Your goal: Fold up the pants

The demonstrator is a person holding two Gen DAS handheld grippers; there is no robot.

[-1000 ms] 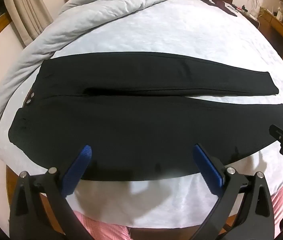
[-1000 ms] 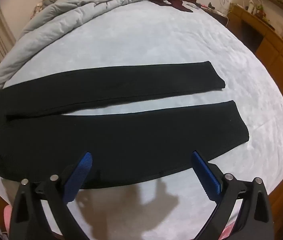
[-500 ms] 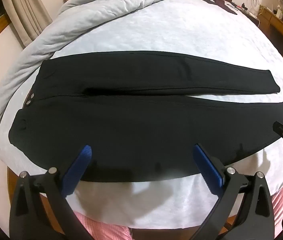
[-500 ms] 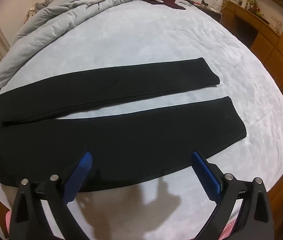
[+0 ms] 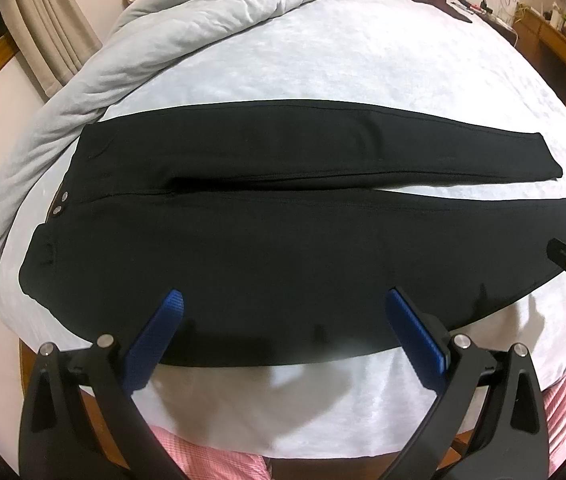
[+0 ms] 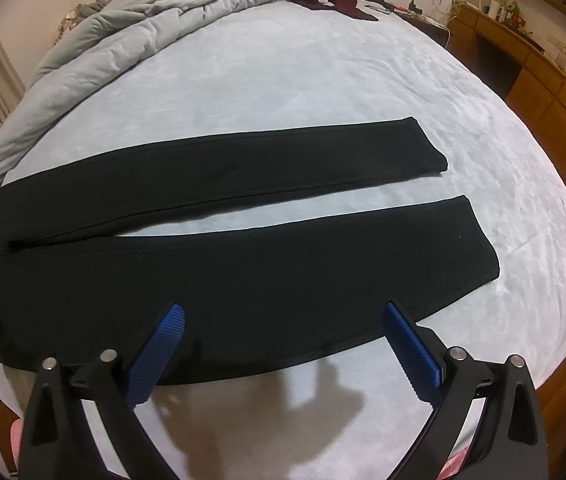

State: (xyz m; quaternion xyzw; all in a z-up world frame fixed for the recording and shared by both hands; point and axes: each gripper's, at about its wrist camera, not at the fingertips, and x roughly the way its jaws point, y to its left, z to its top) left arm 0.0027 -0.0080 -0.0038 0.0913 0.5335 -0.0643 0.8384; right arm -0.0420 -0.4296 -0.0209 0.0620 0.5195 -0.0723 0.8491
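Pants [image 5: 283, 248] lie flat and unfolded on the bed [image 5: 363, 60], lengthwise along its near edge. Waist toward the left side, cuffs toward the right. Both legs straight; a thin strip of sheet shows between them, widening toward the cuffs. Near leg runs just inside the near edge. Two snaps [image 5: 60, 203] show at the waistband.

Left gripper [image 5: 283, 304]: jaws spread wide, holding nothing, hovering over the near leg's outer seam toward the waist end. Right gripper [image 6: 283, 312]: also spread and empty, over the same seam nearer the cuff. Quilt [image 5: 143, 40] is bunched at the far left corner, well apart from the pants.

Judgement: no fold made yet; likely first move is lifting the near leg over the far one.

Risks:
- Black cloth hides the seam line; a pinch could land short and grab only the sheet, or sheet plus cloth, dragging bedding along.
- Catching only the top layer would let the leg open up and wrinkle.
- Uneven lift between the two grippers would skew the leg, so the cuffs fail to line up.
- Near leg sits close to the edge; a slip could send it off the bed.
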